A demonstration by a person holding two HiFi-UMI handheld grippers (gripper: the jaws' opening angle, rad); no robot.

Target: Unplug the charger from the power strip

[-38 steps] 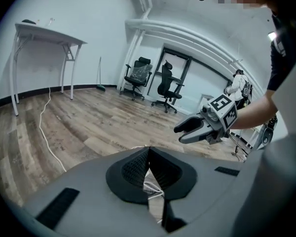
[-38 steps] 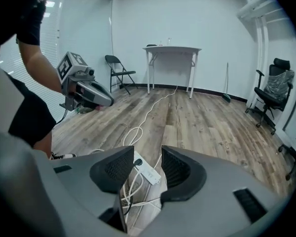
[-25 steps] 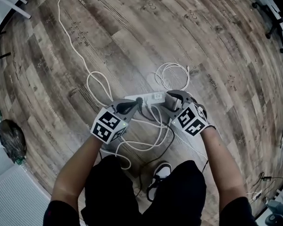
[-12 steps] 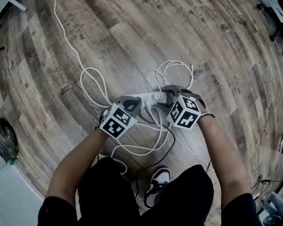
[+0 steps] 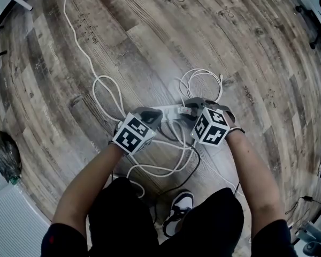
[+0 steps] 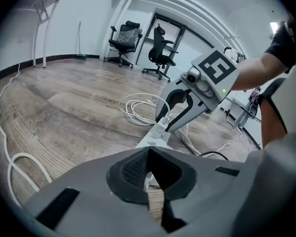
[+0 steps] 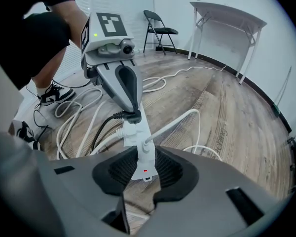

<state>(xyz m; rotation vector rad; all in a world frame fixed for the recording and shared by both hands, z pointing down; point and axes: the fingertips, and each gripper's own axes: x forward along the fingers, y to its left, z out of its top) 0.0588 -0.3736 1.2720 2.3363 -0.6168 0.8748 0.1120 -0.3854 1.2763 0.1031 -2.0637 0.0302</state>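
A white power strip (image 5: pixel 171 111) lies on the wood floor between my two grippers. In the right gripper view its near end (image 7: pixel 140 168), with a red light, sits between the jaws of my right gripper (image 7: pixel 140 176). These jaws are closing, with a gap showing on each side. The white charger plug (image 7: pixel 147 143) with its white cable (image 7: pixel 180 120) stands in the strip just past them. My left gripper (image 7: pixel 129 113) is shut, and its tips rest on the strip's far end at a black plug (image 7: pixel 122 116). The left gripper view shows the strip (image 6: pixel 155 135) running off to my right gripper (image 6: pixel 170 122).
Loops of white and black cable (image 5: pixel 160 165) lie on the floor near the person's shoe (image 5: pixel 179 202). A white cable coil (image 5: pixel 203 82) sits beyond the strip, and a long white cord (image 5: pixel 91 63) runs off to the far left. Office chairs (image 6: pixel 126 36) and a table (image 7: pixel 227 14) stand by the walls.
Both grippers have come down onto the power strip. The right gripper has rolled, so its marker cube now faces another way.
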